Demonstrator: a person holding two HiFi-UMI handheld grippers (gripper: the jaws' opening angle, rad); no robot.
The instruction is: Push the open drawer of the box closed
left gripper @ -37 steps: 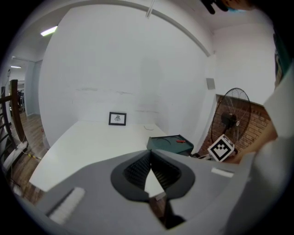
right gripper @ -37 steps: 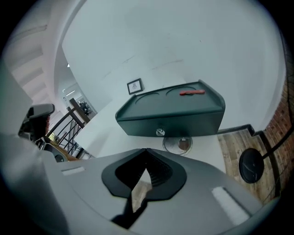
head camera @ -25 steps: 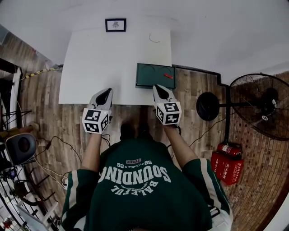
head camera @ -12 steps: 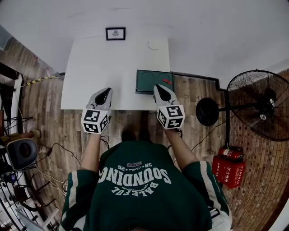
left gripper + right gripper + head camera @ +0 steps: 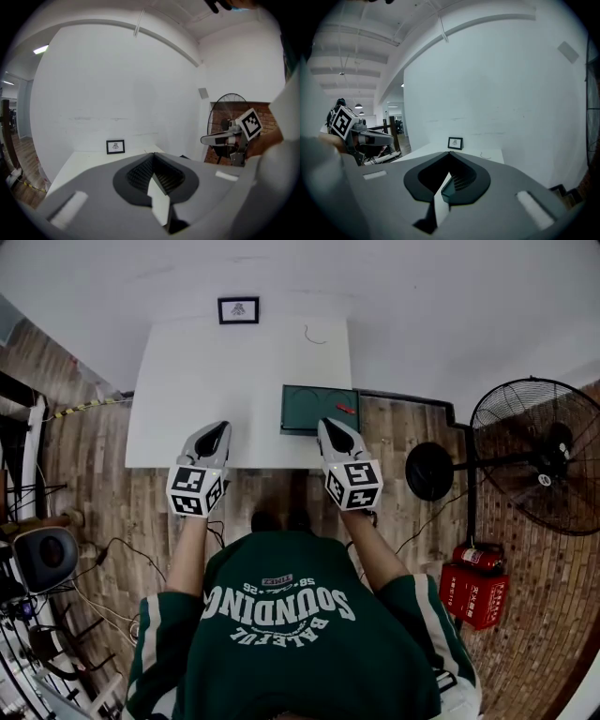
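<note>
A dark green box (image 5: 319,409) sits on the white table (image 5: 206,381) at its front right corner, with a small red part (image 5: 348,410) on its right side. From above I cannot tell how its drawer stands. My right gripper (image 5: 331,425) is shut and empty, its tip just in front of the box's near edge. Further left, my left gripper (image 5: 217,431) hangs over the table's front edge, shut and empty too. Neither gripper view shows the box: the left gripper (image 5: 153,155) and the right gripper (image 5: 449,154) both point level at the far white wall.
A small framed picture (image 5: 238,310) stands at the table's back edge, and a thin wire loop (image 5: 313,337) lies behind the box. A large floor fan (image 5: 539,456) and red fire extinguishers (image 5: 473,582) stand to the right. Cables and gear crowd the floor at left.
The head view has shifted slightly, so the table sits a little lower in the frame. Both grippers stay shut and in nearly the same places near the table's front edge.
</note>
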